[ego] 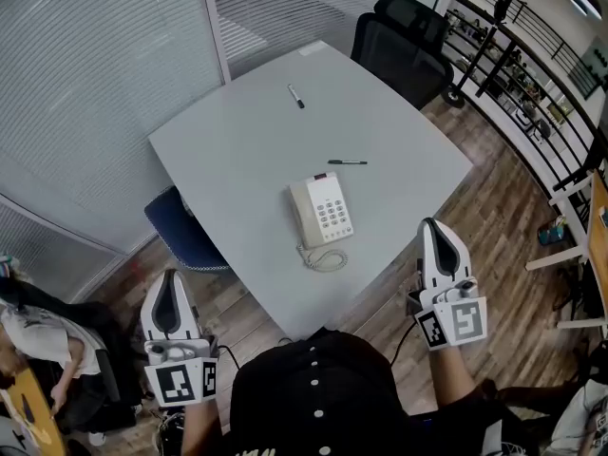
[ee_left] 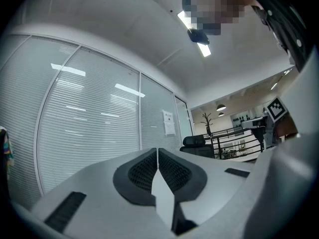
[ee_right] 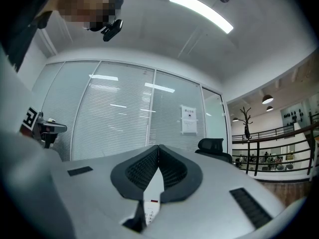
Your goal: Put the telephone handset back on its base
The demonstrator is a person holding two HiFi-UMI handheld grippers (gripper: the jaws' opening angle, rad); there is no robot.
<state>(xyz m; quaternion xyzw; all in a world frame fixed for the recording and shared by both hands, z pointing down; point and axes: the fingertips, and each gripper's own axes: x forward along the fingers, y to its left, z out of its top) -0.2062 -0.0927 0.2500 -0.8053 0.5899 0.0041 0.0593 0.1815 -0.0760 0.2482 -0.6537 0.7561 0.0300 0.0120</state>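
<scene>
The grey surface (ego: 237,150) is mostly bare. The telephone base (ego: 328,207) sits towards its near edge, and the handset (ego: 301,215) lies lengthwise along the base's left side, seated on it as far as the head view shows. The coiled cord (ego: 323,257) is bunched between the base and the near edge. A pen (ego: 348,162) lies just beyond the base, and a marker (ego: 297,96) lies well apart from both, close to the far edge. That leaves wide open room to the left of the telephone and a narrower strip to its right. A blue chair (ego: 179,231) is tucked against the left edge, and black chairs (ego: 404,34) stand off the far right corner. Both grippers are held off the surface, above the wooden floor (ego: 494,198). The left gripper (ego: 171,277) is well clear of the near left edge. The right gripper (ego: 432,222) is just outside the near right edge, nearer to the telephone. In the left gripper view the fingers (ee_left: 143,169) meet tip to tip with nothing between them. In the right gripper view the fingers (ee_right: 172,171) are likewise pressed together and empty.
</scene>
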